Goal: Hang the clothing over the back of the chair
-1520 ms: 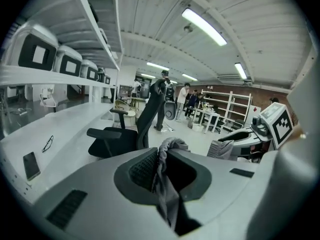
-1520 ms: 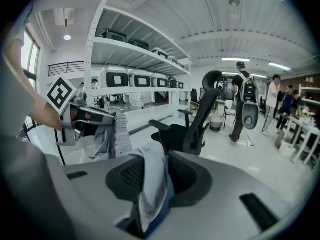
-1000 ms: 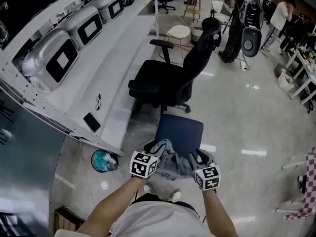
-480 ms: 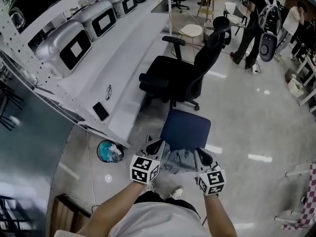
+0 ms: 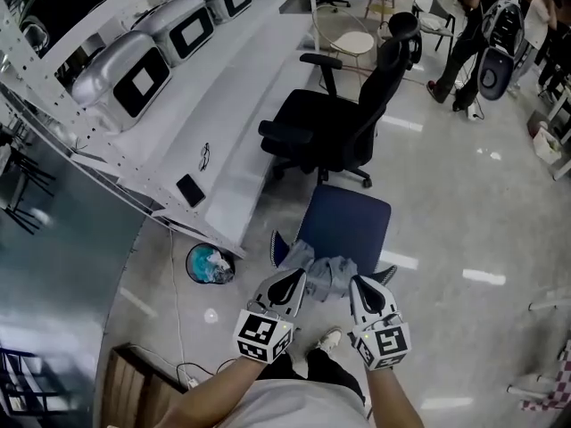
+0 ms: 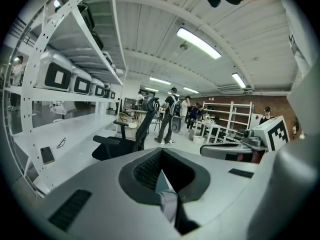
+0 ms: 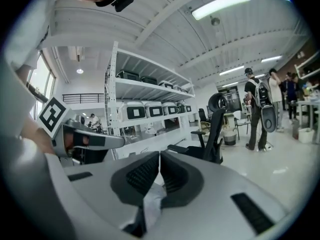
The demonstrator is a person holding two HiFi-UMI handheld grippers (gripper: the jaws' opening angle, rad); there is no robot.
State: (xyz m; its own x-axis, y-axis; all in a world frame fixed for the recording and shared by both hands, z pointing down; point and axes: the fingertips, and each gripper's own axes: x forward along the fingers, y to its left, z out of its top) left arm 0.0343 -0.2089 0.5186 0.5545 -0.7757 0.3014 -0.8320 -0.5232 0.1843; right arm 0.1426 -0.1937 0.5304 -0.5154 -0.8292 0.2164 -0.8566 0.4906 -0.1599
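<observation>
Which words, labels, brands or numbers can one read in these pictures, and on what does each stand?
No text is legible.
The left gripper and the right gripper, whose jaws are closing on the clothing, bear only square black-and-white markers, no letters.
Panels on the shelf containers show no readable print.

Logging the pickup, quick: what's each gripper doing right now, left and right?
Left gripper: closed, pinching the grey garment.
Right gripper: jaws closing, nearly together, with the same garment pinched between them.

Clothing (image 5: 326,273) partly covered; forearms (image 5: 214,390) cut by bottom edge.
</observation>
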